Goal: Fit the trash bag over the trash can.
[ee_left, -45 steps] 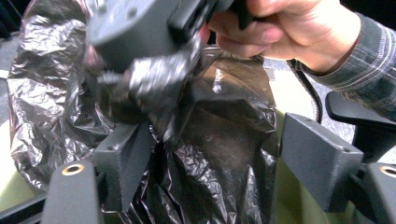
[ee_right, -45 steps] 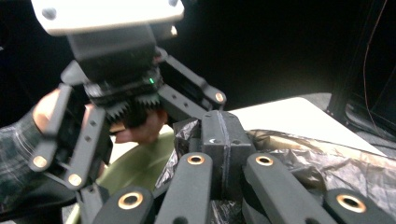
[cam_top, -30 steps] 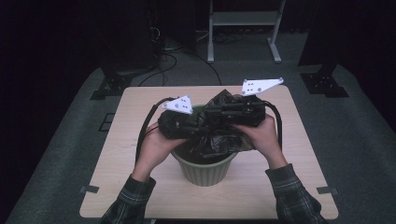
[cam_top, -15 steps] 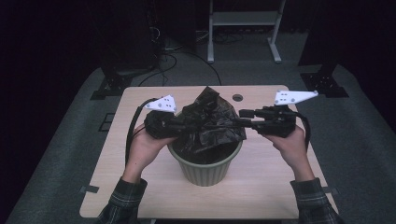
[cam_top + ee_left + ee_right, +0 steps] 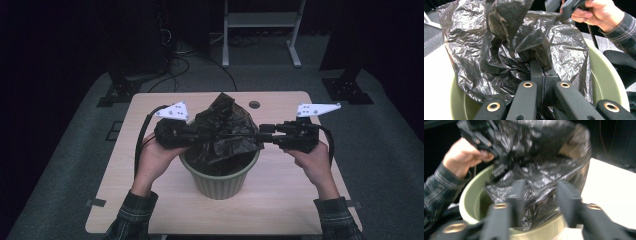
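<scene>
The left tongs (image 5: 544, 82) are clenched on a fold of the crumpled black plastic bag (image 5: 222, 132), while the right tongs (image 5: 540, 195) stand parted, having just been closing a little, with the bag's edge loose between the jaws. The bag billows out of the pale green pot (image 5: 220, 177), which sits near the front middle of the light wooden surface (image 5: 280, 210). Around it the room is dark, with grey carpet (image 5: 380, 150), cables (image 5: 175, 62) and a metal stand (image 5: 260, 30) behind.
</scene>
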A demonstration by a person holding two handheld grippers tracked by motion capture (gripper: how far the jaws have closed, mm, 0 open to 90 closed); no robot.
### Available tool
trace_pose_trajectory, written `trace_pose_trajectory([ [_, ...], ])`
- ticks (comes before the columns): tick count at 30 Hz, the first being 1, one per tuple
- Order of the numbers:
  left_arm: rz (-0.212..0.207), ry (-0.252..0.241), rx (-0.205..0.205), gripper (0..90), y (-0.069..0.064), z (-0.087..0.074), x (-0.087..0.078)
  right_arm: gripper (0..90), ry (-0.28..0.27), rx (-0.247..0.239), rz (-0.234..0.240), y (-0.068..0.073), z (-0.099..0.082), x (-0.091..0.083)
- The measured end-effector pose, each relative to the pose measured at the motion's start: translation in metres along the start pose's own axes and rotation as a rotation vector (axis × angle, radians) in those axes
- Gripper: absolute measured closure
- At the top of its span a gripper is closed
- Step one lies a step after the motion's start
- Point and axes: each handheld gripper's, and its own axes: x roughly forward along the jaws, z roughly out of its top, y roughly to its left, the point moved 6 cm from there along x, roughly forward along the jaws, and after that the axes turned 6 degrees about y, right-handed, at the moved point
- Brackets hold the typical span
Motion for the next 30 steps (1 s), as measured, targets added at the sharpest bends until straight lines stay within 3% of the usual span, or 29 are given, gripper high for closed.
trace_pose_trajectory([
  [2, 0.002, 0.000, 0.001, 89.5, 0.000, 0.000, -0.001, 85.4, 0.021, -0.030, -0.024, 0.001, -0.002, 0.004],
  [4, 0.000, -0.005, -0.001, 89.5, -0.001, -0.001, -0.003, 90.0, 0.026, -0.050, -0.050, 0.001, -0.004, 0.003],
  [12, 0.042, -0.012, -0.024, 89.5, 0.005, -0.015, -0.024, 90.0, 0.006, -0.039, -0.121, -0.012, -0.017, -0.027],
  [17, 0.059, -0.015, -0.059, 89.5, 0.011, -0.030, -0.035, 90.0, 0.023, -0.028, -0.175, -0.022, -0.035, -0.047],
  [22, 0.086, -0.017, -0.084, 89.5, 0.015, -0.044, -0.044, 90.0, 0.051, 0.004, -0.199, -0.029, -0.058, -0.056],
  [26, 0.099, -0.021, -0.104, 89.5, 0.017, -0.051, -0.047, 90.0, 0.074, 0.010, -0.214, -0.032, -0.066, -0.057],
  [27, 0.092, -0.023, -0.103, 89.5, 0.017, -0.051, -0.047, 88.0, 0.068, 0.009, -0.205, -0.032, -0.066, -0.057],
  [28, 0.093, -0.021, -0.101, 89.5, 0.016, -0.051, -0.046, 78.5, 0.045, 0.002, -0.198, -0.030, -0.063, -0.058],
  [30, 0.089, -0.018, -0.098, 89.5, 0.016, -0.051, -0.044, 70.7, -0.006, 0.000, -0.167, -0.026, -0.053, -0.061],
])
